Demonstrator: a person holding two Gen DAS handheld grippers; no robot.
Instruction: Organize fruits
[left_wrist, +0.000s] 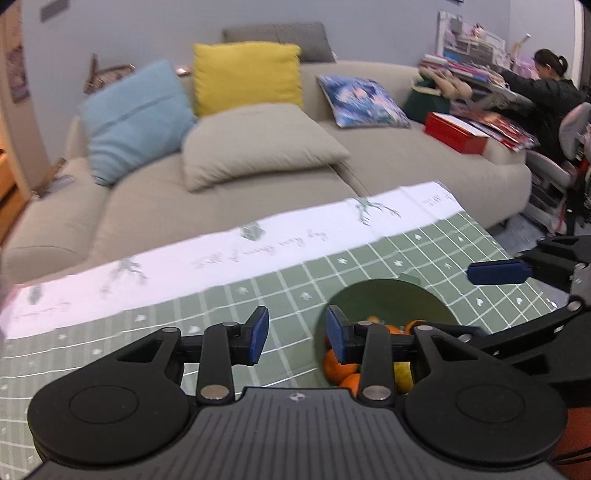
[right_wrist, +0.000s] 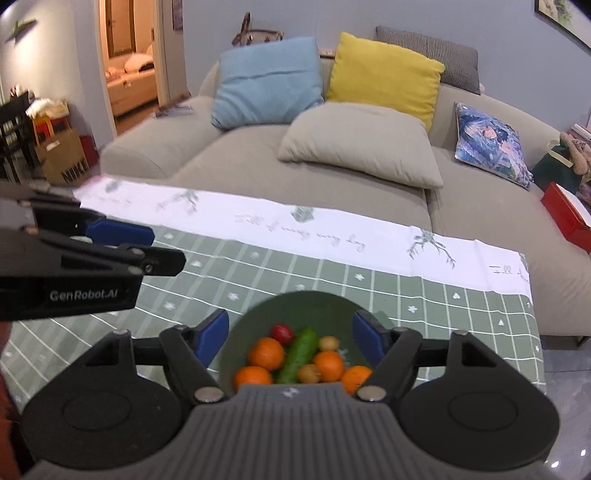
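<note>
Right hand-held gripper (right_wrist: 290, 338), jaws spread wide and empty, hangs directly over the green bowl (right_wrist: 258, 317) on the tabletop (right_wrist: 424, 295), nearer than the open left hand-held gripper (left_wrist: 297, 338), with the cucumber (right_wrist: 298, 355) lying roughly along its reach.

Beige sofa (right_wrist: 332, 177), blue cushion (right_wrist: 266, 83), yellow cushion (right_wrist: 384, 74), grey-blue wall (right_wrist: 332, 18)

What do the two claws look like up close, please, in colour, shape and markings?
Both match: the left claw and the right claw are matte black, with blue pads on the fingers, silver pivot pins, two round discs and a ribbed grey housing. From the right wrist view, the left one's side reads "GenRobot.AI" in white.
</note>
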